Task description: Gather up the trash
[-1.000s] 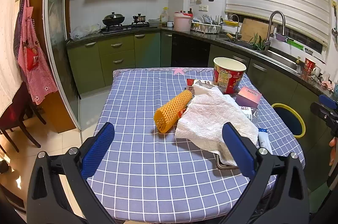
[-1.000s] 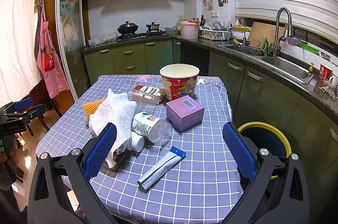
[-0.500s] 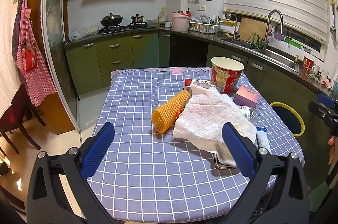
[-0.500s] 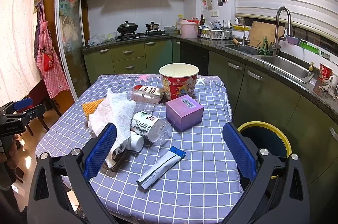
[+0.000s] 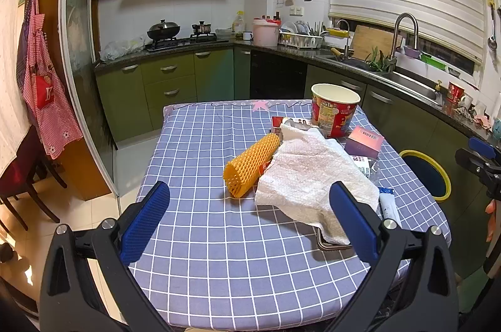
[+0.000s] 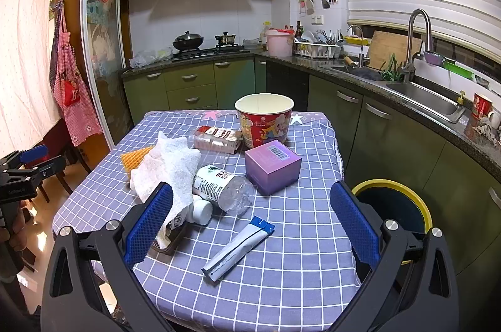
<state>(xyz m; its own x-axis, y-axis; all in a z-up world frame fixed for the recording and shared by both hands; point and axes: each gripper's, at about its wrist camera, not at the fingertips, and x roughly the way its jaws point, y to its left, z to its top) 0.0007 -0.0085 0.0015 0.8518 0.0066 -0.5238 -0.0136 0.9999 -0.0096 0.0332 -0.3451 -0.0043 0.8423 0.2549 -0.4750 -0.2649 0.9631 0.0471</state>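
Note:
Trash lies on a blue checked table [image 5: 219,253]: an orange foam net [image 5: 250,164], a white foam sheet [image 5: 310,175], a red paper bucket [image 6: 264,117], a purple box [image 6: 272,166], a clear plastic bottle [image 6: 224,186], a grey-blue tube [image 6: 239,247] and a biscuit pack [image 6: 217,137]. My left gripper [image 5: 249,222] is open and empty, held above the table's near edge, before the net and sheet. My right gripper [image 6: 250,225] is open and empty above the tube. The yellow-rimmed bin [image 6: 394,203] stands on the floor right of the table.
A dark tray [image 6: 170,238] lies partly under the foam sheet. Green cabinets, a counter and a sink [image 6: 422,97] run along the right and back. A chair [image 5: 22,175] and a hanging apron [image 5: 47,100] are at the left. The bin also shows in the left wrist view [image 5: 427,175].
The left gripper has drifted slightly, so the table items sit a little lower and left in its view. The right gripper has barely moved. Both stay open.

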